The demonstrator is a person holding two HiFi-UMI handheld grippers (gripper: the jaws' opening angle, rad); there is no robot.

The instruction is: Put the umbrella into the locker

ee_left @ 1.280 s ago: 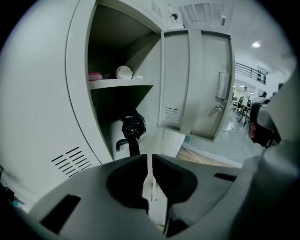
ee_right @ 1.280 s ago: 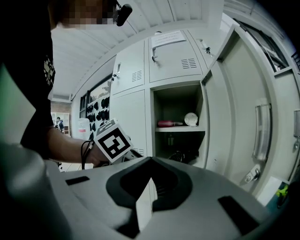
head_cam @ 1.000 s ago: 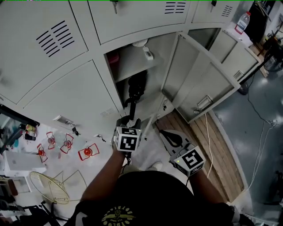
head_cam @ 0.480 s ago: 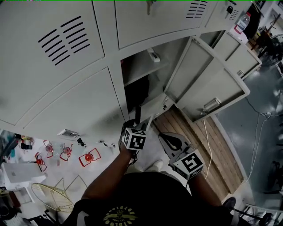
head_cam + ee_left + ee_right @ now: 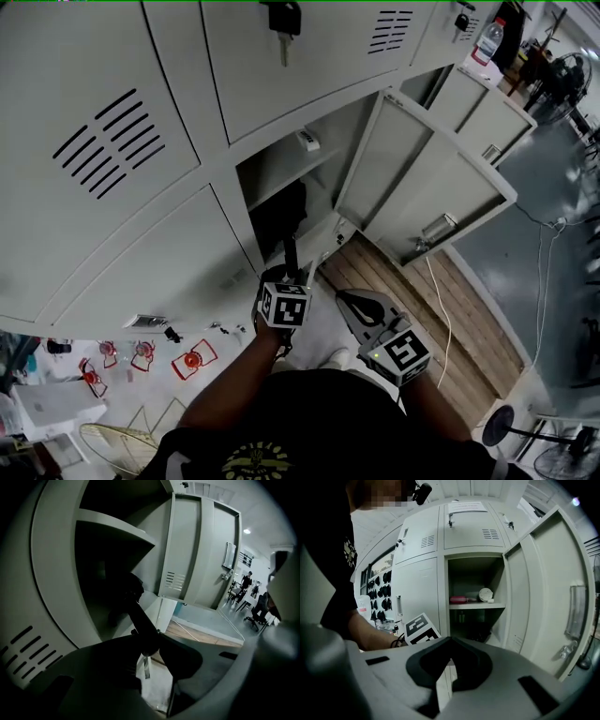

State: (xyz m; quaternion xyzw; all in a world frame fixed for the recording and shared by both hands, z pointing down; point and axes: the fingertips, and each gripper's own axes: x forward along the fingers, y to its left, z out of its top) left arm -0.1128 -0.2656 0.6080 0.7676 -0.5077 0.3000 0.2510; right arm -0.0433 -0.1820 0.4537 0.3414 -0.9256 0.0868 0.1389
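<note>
Jaws of the left gripper [image 5: 289,274] in the head view grip the black umbrella [image 5: 287,211], its far end inside the open locker [image 5: 323,155] below the shelf [image 5: 298,161]; the right gripper [image 5: 349,302] hovers beside. Left gripper view: jaws have just been closing onto the shaft. Right gripper view: jaws together, empty.

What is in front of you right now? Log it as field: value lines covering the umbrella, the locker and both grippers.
umbrella: black, folded, far end inside the lower compartment, under the shelf
locker: door swung open to the right
left gripper: jaws have just been closing, clamped on the umbrella's shaft
right gripper: jaws together, nothing between them, held back from the opening
</note>
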